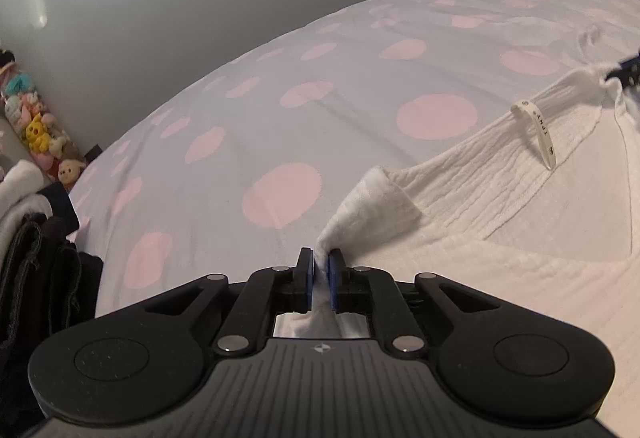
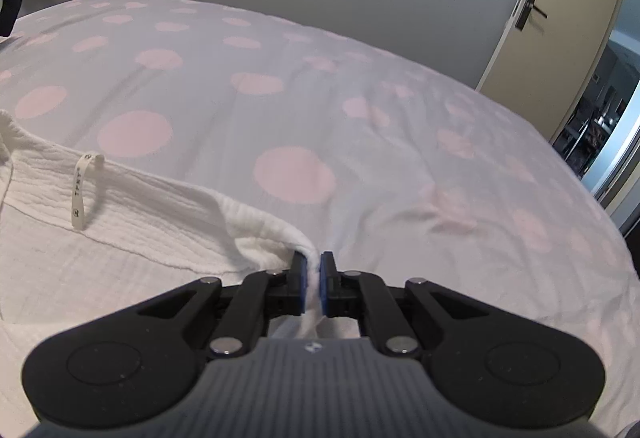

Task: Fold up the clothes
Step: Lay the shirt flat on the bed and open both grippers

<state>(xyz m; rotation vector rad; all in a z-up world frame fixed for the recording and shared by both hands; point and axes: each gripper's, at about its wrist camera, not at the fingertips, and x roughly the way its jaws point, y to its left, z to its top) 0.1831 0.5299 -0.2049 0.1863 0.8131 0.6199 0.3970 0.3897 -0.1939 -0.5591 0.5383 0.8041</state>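
Pinching white fabric between its blue pads, the left gripper (image 1: pixel 320 270) holds one top corner of the garment (image 1: pixel 520 222), jaws nearly closed with a thin bunch of cloth between them. Ahead and to the right of this gripper, the garment lies spread on the bed (image 1: pixel 240 118); its neckline and hanging loop (image 1: pixel 536 134) face up, and the right gripper's tip (image 1: pixel 624 72) shows at the far right, at the opposite corner. Left of the gripper, a dark pile (image 1: pixel 44 262) sits at the bed edge. In the right wrist view, the right gripper (image 2: pixel 313 274) is likewise clamped narrow on a corner of the garment (image 2: pixel 120 238), which extends to its left; the loop (image 2: pixel 82 190) lies left and ahead, and bare bed (image 2: pixel 360 98) lies ahead and to the right. Judged from both views, the garment is held by both top corners with its body flat and no crease visible in frame; the lower part is out of view, so any fold there cannot be told. This fits either laying out or starting a fold.
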